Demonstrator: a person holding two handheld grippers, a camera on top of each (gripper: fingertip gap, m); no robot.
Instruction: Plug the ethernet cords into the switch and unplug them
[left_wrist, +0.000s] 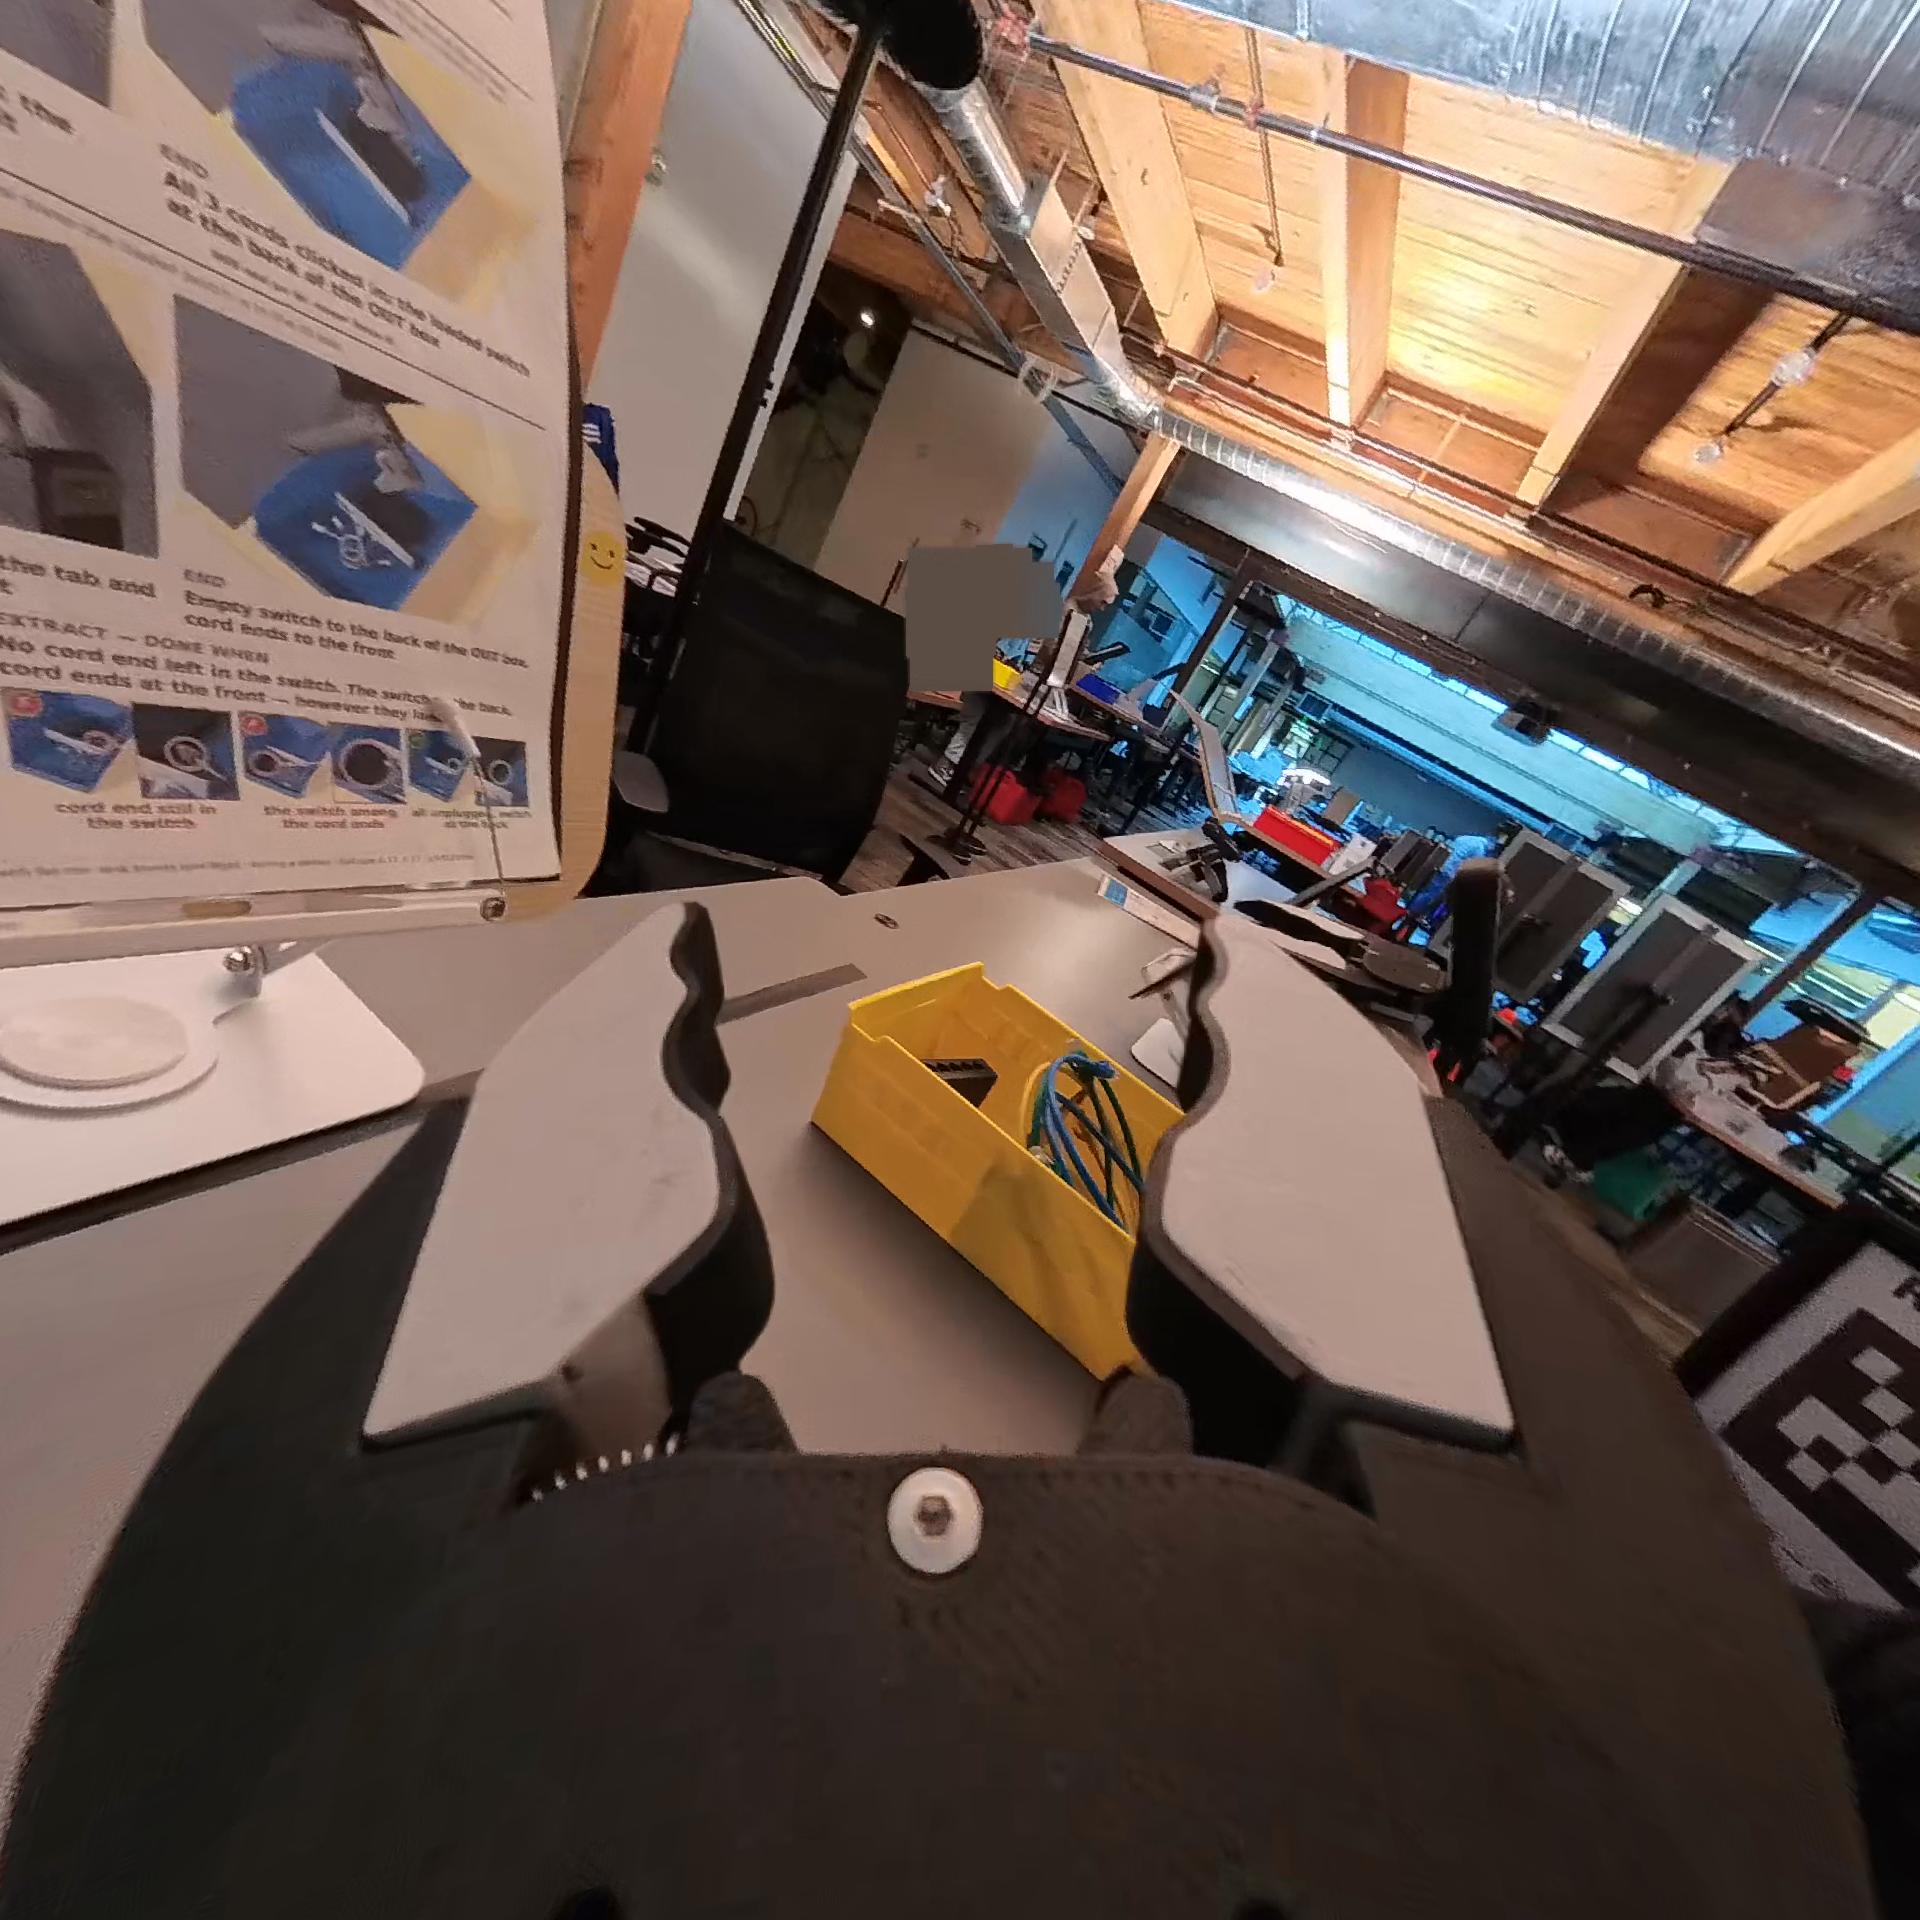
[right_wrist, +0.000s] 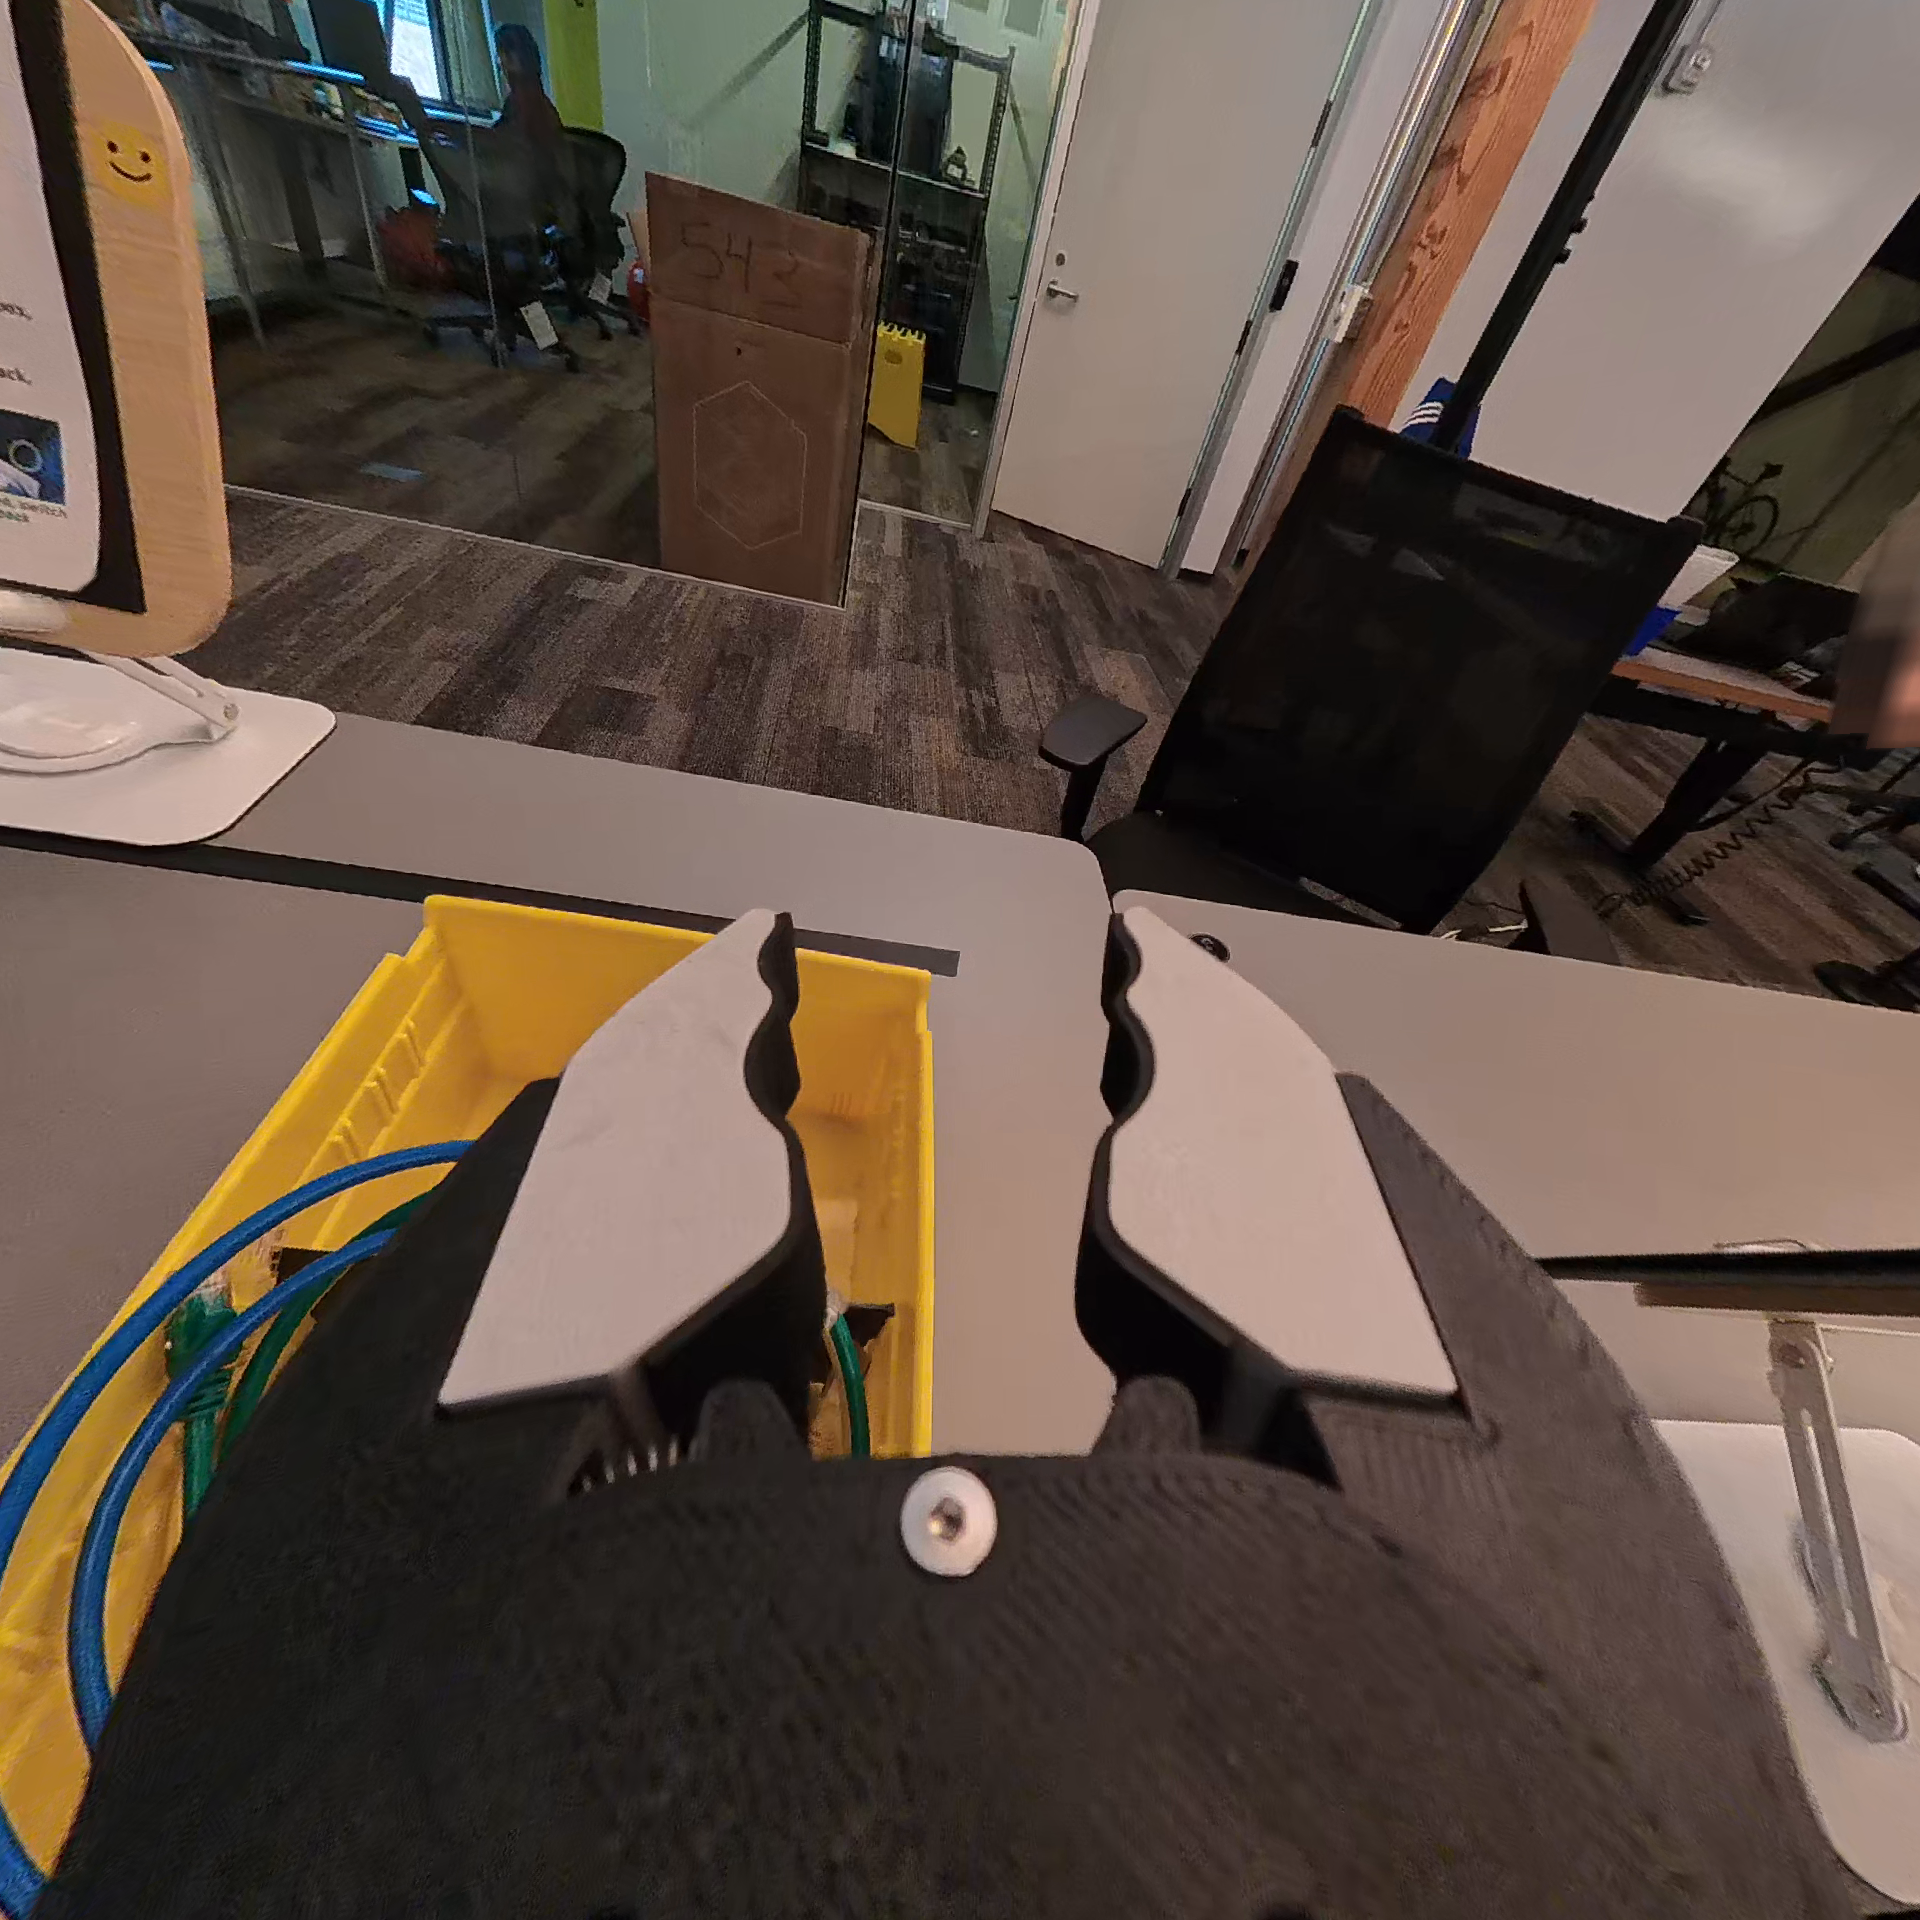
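Observation:
A yellow bin (left_wrist: 914, 1132) sits on the grey table. It holds a black switch (left_wrist: 961, 1075) at its far end and coiled blue and green ethernet cords (left_wrist: 1091, 1138). My left gripper (left_wrist: 951, 935) is open and empty, above the table, with the bin between its fingers farther off. In the right wrist view the same bin (right_wrist: 488, 987) lies lower left, with blue cords (right_wrist: 135, 1340) and green cords (right_wrist: 203, 1371) in it. My right gripper (right_wrist: 951, 935) is open and empty; its left finger (right_wrist: 665, 1143) hangs over the bin and hides the switch.
A white stand (left_wrist: 208, 1070) with an instruction sheet (left_wrist: 260, 468) stands at the table's left. A second white stand base (right_wrist: 1829, 1621) sits at the right. A black chair (right_wrist: 1382, 665) stands beyond the table's far edge. A fiducial marker card (left_wrist: 1818, 1455) lies at the right. Tip to tip, the grippers are about 50 centimeters apart.

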